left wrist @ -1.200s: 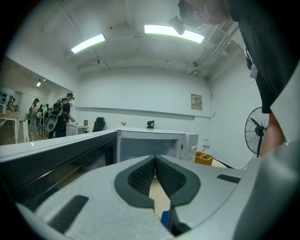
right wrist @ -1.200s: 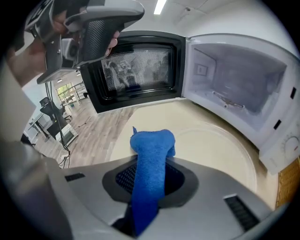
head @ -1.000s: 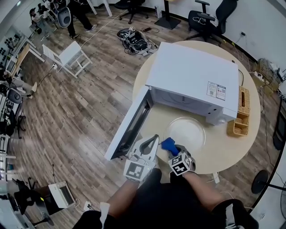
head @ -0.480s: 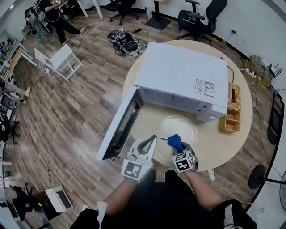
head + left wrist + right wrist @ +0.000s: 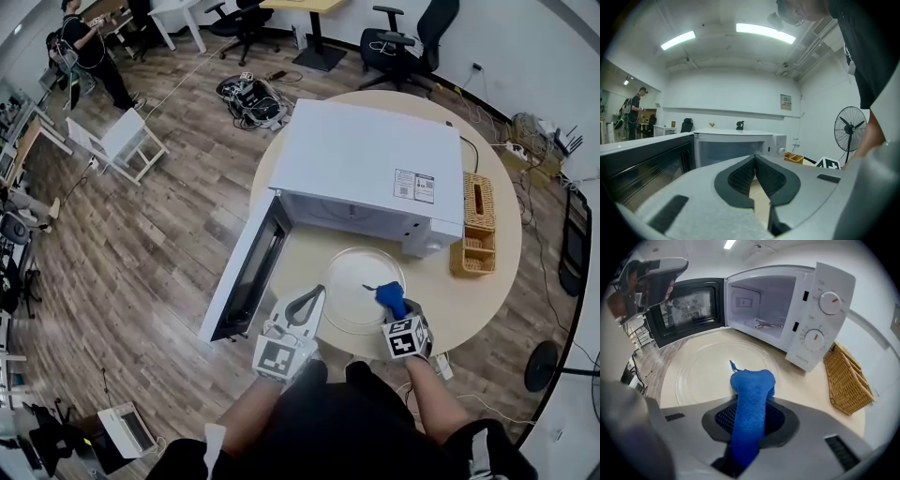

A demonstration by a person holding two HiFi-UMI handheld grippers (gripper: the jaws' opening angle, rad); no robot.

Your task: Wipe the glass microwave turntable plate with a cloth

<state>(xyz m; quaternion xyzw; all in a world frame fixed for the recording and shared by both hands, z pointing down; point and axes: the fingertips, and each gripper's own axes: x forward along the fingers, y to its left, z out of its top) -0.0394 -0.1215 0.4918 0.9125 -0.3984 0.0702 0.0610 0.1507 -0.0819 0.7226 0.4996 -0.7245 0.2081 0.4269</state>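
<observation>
One clear round glass plate [image 5: 352,286] lying flat; blue cloth [image 5: 390,300] bunched.

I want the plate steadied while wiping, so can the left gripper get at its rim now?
Probably yes. The plate lies on the table outside the microwave, and the left gripper is beside its left rim with nothing between. Its jaws are shut, so they'd need opening first.

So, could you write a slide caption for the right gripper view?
Right claw grips a blue cloth at the edge of the glass turntable plate, before the open microwave.
</observation>
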